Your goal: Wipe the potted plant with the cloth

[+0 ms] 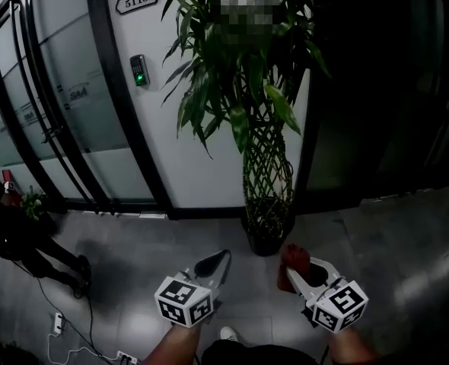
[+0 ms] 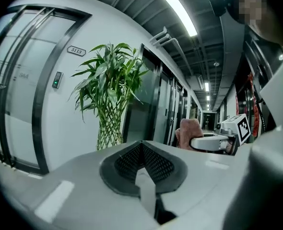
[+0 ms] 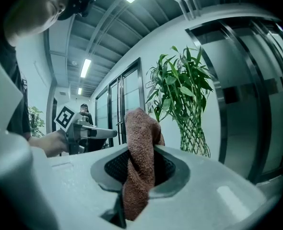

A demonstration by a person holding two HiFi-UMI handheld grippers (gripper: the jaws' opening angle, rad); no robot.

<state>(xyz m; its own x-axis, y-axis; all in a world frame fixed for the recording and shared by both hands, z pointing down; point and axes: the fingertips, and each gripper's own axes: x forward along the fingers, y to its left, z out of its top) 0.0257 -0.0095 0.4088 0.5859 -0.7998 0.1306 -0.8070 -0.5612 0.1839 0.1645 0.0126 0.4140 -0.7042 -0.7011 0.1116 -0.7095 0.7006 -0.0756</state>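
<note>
Right gripper [image 3: 140,170] clenched on brown cloth [image 3: 140,138]; cloth sticks up past jaws. Left gripper [image 2: 142,163] pinched closed, nothing inside. Both low, pointing about level. Potted plant [image 1: 264,128] stands on floor [image 1: 133,257] straight ahead, woven stem tall and upright. Right gripper nearer to pot [image 1: 267,238]. Leaves sit high above cloth, so I think cloth must go up and forward.

Cloth [image 3: 140,128]: terry, rough nap, matt, reddish-brown. Left gripper [image 2: 142,146] & right gripper [image 3: 140,155] shells: smooth pale plastic, satin. Pads [image 2: 127,164]: dark, fine-ribbed, rubbery-looking. Potted plant [image 1: 236,74]: leaves waxy, glossy; stems a woven lattice. Floor [image 1: 133,253]: grey, polished, reflective. Door [image 1: 65,97]: frosted glass, dark metal frame. Wall [image 1: 202,158]: smooth, matt white.
</note>
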